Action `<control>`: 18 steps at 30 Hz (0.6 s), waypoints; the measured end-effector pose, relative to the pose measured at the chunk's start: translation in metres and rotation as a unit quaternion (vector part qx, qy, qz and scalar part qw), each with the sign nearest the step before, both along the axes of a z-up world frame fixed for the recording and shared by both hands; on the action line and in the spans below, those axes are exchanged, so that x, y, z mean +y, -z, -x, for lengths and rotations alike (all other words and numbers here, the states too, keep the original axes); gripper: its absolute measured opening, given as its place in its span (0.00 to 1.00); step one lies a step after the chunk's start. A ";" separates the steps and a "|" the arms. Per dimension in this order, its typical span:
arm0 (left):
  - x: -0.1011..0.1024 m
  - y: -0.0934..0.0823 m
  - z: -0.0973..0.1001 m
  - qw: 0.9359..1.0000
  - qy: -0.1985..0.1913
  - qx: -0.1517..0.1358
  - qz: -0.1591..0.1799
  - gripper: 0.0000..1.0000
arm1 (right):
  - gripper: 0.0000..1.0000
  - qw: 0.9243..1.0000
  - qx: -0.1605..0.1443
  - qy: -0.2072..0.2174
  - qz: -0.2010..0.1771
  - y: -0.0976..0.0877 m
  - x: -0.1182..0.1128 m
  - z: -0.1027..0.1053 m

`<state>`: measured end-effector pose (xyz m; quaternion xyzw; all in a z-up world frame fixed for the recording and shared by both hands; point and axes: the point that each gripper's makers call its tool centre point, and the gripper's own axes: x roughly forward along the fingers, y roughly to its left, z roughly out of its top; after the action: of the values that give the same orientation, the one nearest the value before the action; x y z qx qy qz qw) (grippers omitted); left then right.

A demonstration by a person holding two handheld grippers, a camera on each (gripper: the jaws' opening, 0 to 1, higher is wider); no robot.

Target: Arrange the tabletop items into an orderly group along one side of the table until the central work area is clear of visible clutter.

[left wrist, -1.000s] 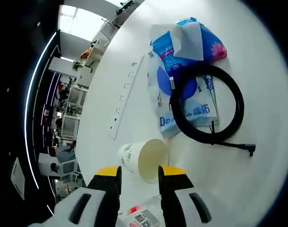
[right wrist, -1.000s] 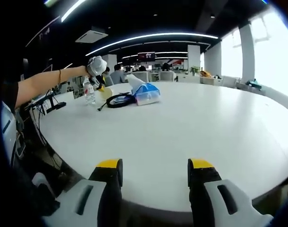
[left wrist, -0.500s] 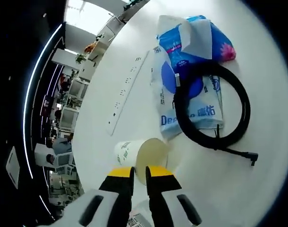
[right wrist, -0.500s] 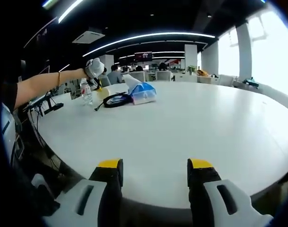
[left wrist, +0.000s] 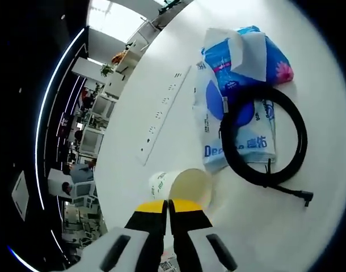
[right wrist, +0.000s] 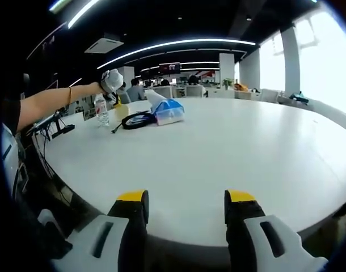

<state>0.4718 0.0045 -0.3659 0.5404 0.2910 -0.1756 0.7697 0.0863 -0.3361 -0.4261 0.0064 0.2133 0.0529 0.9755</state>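
Note:
My left gripper [left wrist: 168, 207] is shut, its yellow tips pressed together with nothing between them, high above the white table [left wrist: 309, 226]. Just beyond the tips a paper cup [left wrist: 181, 187] lies on its side, mouth towards me. Past it a coiled black cable [left wrist: 264, 139] rests on a blue-and-white packet [left wrist: 232, 127], with a blue tissue pack [left wrist: 249, 54] behind. In the right gripper view a clear water bottle [right wrist: 101, 109] stands at the far left under the person's gloved hand [right wrist: 113, 79], next to the cable [right wrist: 136, 120] and tissue pack [right wrist: 167, 110]. My right gripper [right wrist: 184, 198] is open over the near table edge.
A long white power strip [left wrist: 164, 116] lies left of the packet. The broad round table [right wrist: 218, 147] stretches bare between my right gripper and the group of items. Desks, chairs and people fill the office beyond the table.
My left gripper's jaws have closed from wide open to shut, and its view has drifted slightly over the cup. The right gripper has stayed put.

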 end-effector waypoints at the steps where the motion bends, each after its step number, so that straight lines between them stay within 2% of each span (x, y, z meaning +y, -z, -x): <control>1: 0.000 -0.002 0.000 1.000 0.000 -0.001 0.000 0.00 | 0.52 1.000 0.000 -0.001 0.000 0.000 0.001 0.000; 9: 0.000 -0.015 0.002 1.000 -0.006 -0.009 0.019 0.00 | 0.52 1.000 -0.001 -0.005 -0.001 0.000 0.004 0.000; 12: 0.002 -0.018 0.003 1.000 -0.003 -0.011 0.007 0.00 | 0.52 1.000 -0.002 -0.006 0.000 -0.001 0.004 0.000; 18: 0.002 -0.020 0.012 1.000 -0.006 0.010 0.010 0.00 | 0.52 1.000 -0.005 -0.012 -0.001 -0.003 0.008 -0.001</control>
<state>0.4596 0.0069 -0.3456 0.5288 0.3003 -0.1789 0.7734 0.0878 -0.3284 -0.4231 0.0044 0.2087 0.0643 0.9758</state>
